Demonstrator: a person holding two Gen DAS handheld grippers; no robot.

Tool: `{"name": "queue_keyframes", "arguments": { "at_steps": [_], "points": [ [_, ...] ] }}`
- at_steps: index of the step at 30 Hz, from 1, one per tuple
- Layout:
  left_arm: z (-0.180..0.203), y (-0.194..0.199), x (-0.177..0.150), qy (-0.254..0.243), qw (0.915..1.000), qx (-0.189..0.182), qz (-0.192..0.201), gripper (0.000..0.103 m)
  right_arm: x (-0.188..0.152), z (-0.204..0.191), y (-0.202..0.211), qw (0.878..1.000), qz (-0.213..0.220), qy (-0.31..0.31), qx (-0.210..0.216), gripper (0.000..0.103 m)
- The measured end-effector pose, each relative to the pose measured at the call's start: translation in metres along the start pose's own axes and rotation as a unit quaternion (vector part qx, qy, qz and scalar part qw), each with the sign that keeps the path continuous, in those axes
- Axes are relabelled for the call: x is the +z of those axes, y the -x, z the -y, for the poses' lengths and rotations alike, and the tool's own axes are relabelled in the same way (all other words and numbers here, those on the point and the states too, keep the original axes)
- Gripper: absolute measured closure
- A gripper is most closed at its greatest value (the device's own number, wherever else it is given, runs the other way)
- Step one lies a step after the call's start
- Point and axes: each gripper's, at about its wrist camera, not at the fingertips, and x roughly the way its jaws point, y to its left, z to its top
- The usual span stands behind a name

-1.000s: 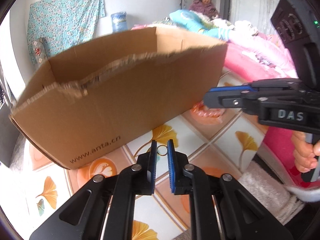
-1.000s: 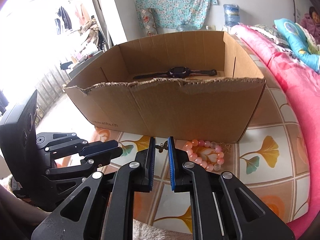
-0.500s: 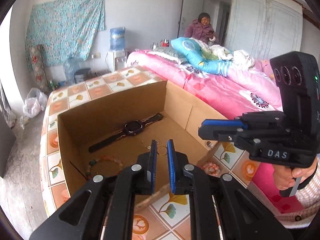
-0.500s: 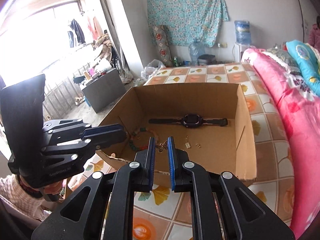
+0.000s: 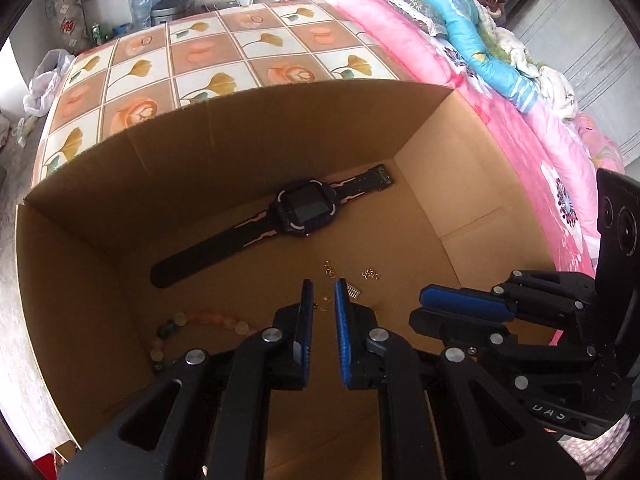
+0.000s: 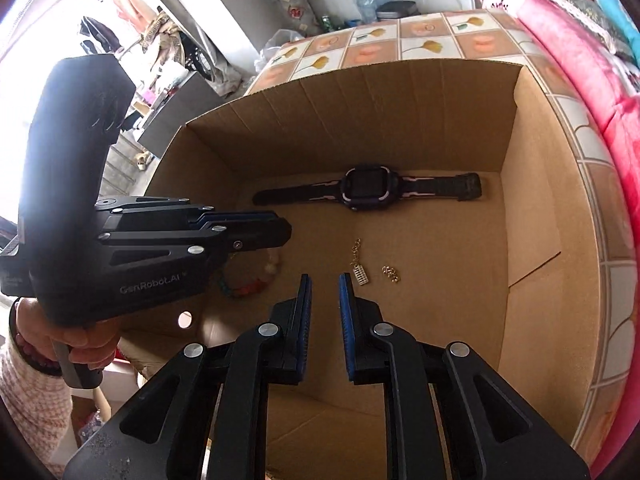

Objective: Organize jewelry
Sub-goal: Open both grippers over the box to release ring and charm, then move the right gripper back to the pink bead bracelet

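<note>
Both grippers hang over the open cardboard box point(image 5: 472, 168). The left gripper point(image 5: 321, 300) pinches a thin gold chain point(image 5: 325, 303). The right gripper point(image 6: 323, 288) has just been opening, its jaws apart with nothing between. The black watch point(image 6: 366, 189) lies at the far wall, the bead bracelet point(image 5: 204, 320) near left.

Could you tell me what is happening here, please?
A person works over the cardboard box. The left gripper appears to pinch a small gold piece; the right gripper has just been opening, with nothing between its jaws. A watch, bead bracelet and gold chain lie inside.
</note>
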Motion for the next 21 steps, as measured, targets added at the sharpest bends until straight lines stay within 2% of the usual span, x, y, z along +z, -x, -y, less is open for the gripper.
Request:
{"name": "queue_keyframes", "arguments": {
  "at_steps": [3,9,15,21],
  "points": [
    [-0.003,0.000,0.001,0.012,0.9999,-0.004,0.000,0.088,-0.001,0.003,0.008,1.000,0.011,-0.008,0.003,0.086],
    [0.000,0.005,0.000,0.013,0.9998,-0.005,0.012,0.088,-0.007,0.003,0.030,0.999,0.038,-0.013,0.006,0.086],
    [0.007,0.039,-0.012,0.003,0.9982,-0.012,0.059,0.088,-0.020,-0.004,0.058,0.998,0.069,-0.008,0.012,0.081],
    [0.015,0.087,-0.047,-0.013,0.9911,-0.039,0.127,0.082,-0.042,-0.008,0.091,0.993,0.113,0.007,0.030,0.080]
  ]
}}
